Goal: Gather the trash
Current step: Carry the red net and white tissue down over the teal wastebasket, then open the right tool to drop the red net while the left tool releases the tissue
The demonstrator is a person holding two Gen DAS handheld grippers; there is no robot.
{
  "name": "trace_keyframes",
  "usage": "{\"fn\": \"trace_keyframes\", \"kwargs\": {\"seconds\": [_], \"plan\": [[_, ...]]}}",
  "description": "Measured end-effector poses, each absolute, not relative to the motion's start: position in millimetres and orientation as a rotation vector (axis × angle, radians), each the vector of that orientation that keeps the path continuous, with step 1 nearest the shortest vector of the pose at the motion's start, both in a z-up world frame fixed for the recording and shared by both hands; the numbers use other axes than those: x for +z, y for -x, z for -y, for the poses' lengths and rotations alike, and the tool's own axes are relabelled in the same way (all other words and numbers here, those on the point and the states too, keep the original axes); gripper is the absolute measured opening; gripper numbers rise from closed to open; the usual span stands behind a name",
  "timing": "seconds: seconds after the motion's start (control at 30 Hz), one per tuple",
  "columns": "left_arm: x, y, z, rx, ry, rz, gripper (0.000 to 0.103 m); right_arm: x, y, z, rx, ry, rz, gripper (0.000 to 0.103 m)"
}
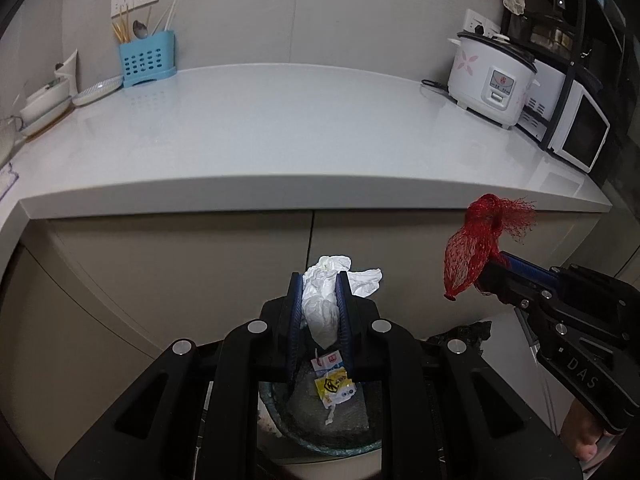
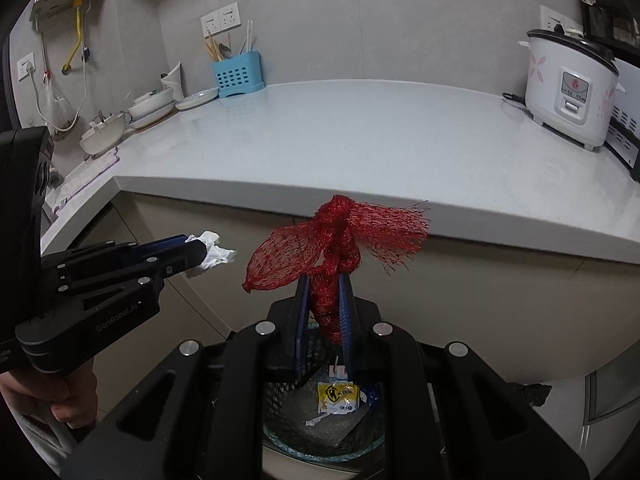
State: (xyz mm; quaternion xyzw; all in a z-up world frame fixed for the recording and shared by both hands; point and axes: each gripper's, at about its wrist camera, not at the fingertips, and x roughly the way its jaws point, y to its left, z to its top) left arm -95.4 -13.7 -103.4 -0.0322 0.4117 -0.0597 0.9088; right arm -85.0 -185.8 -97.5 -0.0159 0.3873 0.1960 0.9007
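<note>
"DAS" reads on the right gripper body; "GenRobot.AI" on the left gripper body. Print on the yellow packet and rice cooker panel is unreadable.

You see a glossy, smooth white counter. The tissue looks like crumpled, matt paper; the red net bag is coarse plastic mesh. At the counter's back edge, the blue holder is perforated plastic and the rice cooker shiny plastic.
</note>
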Motion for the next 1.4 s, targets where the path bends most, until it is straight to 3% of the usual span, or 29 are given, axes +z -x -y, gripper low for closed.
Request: {"fn": "trace_keyframes", "kwargs": {"seconds": [0.87,1.4], "plan": [[-295,92,21,-0.15,0.152,-1.077,0.016,-297,66,177,0.322,0.044,-1.132,0.014],[-338,81,22,-0.128,0.138,-1.169,0.016,-344,64,175,0.318,0.044,-1.232,0.022]]}}
